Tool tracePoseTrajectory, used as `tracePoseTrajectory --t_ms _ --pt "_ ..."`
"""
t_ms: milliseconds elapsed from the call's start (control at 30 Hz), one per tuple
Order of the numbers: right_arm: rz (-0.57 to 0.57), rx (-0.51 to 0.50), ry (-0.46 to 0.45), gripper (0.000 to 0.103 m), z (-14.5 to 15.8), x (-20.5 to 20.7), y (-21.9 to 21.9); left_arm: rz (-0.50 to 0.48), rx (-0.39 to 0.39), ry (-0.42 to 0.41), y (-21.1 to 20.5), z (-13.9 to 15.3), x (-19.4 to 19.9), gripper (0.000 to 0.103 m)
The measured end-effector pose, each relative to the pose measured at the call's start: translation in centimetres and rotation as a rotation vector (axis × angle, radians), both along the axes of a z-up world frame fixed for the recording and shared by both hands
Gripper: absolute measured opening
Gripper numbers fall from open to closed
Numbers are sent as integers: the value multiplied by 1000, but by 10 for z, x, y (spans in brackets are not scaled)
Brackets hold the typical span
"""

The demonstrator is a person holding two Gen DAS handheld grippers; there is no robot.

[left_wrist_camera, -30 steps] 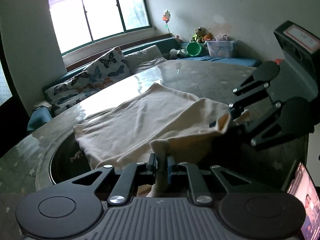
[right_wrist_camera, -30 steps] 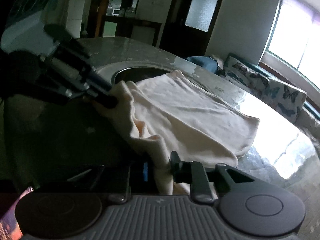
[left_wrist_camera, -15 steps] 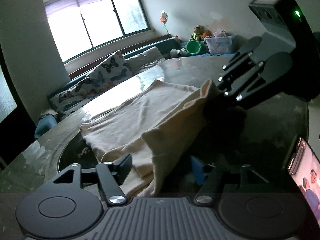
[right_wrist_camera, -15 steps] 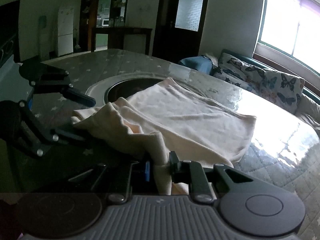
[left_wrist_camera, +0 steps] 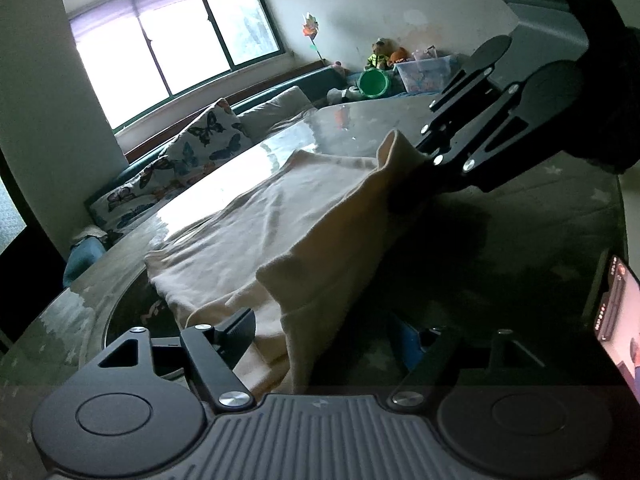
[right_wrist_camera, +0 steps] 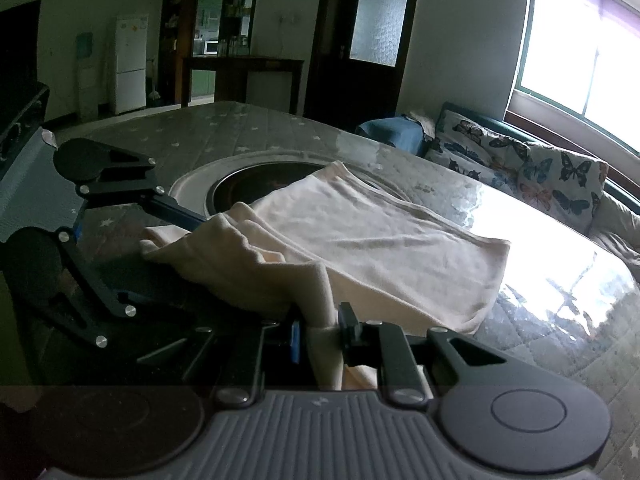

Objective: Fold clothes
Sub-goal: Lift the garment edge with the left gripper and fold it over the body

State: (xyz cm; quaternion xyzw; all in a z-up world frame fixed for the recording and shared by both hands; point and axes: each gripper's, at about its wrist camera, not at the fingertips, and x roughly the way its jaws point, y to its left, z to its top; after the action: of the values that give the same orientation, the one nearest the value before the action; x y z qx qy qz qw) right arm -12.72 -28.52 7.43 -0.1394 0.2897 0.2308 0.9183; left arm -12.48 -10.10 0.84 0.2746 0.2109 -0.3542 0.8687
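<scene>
A cream garment [left_wrist_camera: 280, 220] lies spread on the glossy table [left_wrist_camera: 540, 208], its near edge raised in a fold. My left gripper [left_wrist_camera: 324, 332] has its jaws opening wide. A loose corner of the garment hangs between them and neither pad presses it. In the right wrist view the left gripper [right_wrist_camera: 180, 256] stands at the garment's [right_wrist_camera: 360, 232] left corner with its fingers apart. My right gripper [right_wrist_camera: 318, 328] is shut on the other corner, the cloth bunched between its pads. From the left wrist the right gripper [left_wrist_camera: 404, 176] holds that corner up off the table.
A round dark inset [right_wrist_camera: 248, 184] sits in the table under the garment's far end. A lit phone [left_wrist_camera: 616, 312] lies at the table's right edge. Butterfly cushions [left_wrist_camera: 208, 136] line a bench under the window, with a green bucket [left_wrist_camera: 372, 82] and a plastic box [left_wrist_camera: 428, 70] beyond.
The left gripper's jaws went from shut on the garment's corner to wide apart, letting it go. The right gripper has kept its grip and raised its corner.
</scene>
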Motion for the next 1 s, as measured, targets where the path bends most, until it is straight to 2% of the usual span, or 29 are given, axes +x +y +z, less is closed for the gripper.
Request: tracePoseTrajectory --t_ms 133,167,233,267,333,367,467,667,1000 --pt "-2 2 -2 17 0 0 0 0 -2 6 1 -1 5 66" --pt "-1 1 -3 17 0 0 0 3 -1 8 1 -1 6 57" --pt "-1 -1 -4 17 0 -1 1 11 -2 15 1 -1 9 51" --pt "-1 1 -3 17 0 -1 1 13 -3 19 2 -1 11 43" --pt "-1 2 -2 17 -1 -1 1 16 -5 33 3 0 15 39" --pt "-1 2 -3 17 -1 -1 1 16 -8 38 3 0 16 31" --pt "2 5 -4 15 -1 -2 1 11 -19 48 4 2 17 19" --pt "11 7 -4 13 -2 -8 0 6 -21 59 6 4 12 14" --pt "46 16 -3 12 2 -27 -4 -10 -13 61 9 12 -4 13"
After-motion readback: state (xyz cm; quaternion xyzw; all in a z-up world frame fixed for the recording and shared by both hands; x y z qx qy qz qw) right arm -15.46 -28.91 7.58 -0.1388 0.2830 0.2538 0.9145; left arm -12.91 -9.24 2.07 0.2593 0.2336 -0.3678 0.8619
